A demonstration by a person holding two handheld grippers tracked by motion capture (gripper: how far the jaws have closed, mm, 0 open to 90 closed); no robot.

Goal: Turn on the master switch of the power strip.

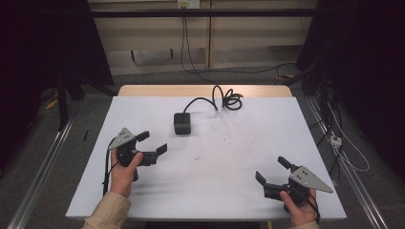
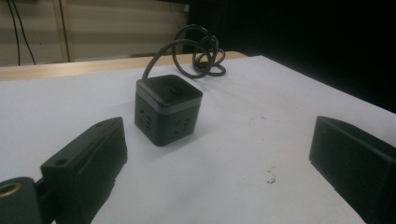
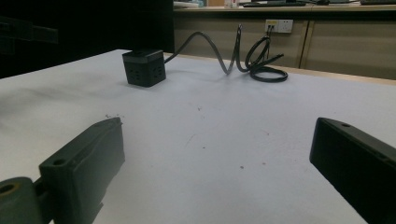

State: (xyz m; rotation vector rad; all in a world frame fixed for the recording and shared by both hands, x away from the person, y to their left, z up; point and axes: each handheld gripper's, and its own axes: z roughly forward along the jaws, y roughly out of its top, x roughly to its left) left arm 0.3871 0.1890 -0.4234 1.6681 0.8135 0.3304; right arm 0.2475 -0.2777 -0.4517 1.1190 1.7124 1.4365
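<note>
Left hand-held gripper [image 1: 155,142] hovers low over the tabletop [image 1: 229,157], jaws spread wide and empty, aimed at the black cube power strip [image 1: 183,123] just ahead. In the left gripper view the cube [image 2: 168,109] sits between and beyond the jaw tips, turned corner-on, not square to them. Right hand-held gripper [image 1: 272,171] is also parted and empty, well away from the cube on the near right. Cube stands upright toward the far middle of the tabletop; its black cord [image 1: 224,98] loops in a loose coil just behind it. Risks, as judged: closing on the corners rather than flat faces could twist or squirt the cube out; the stiff coiled cord may drag or tip it when lifted; smooth tabletop lets it slide if nudged.
</note>
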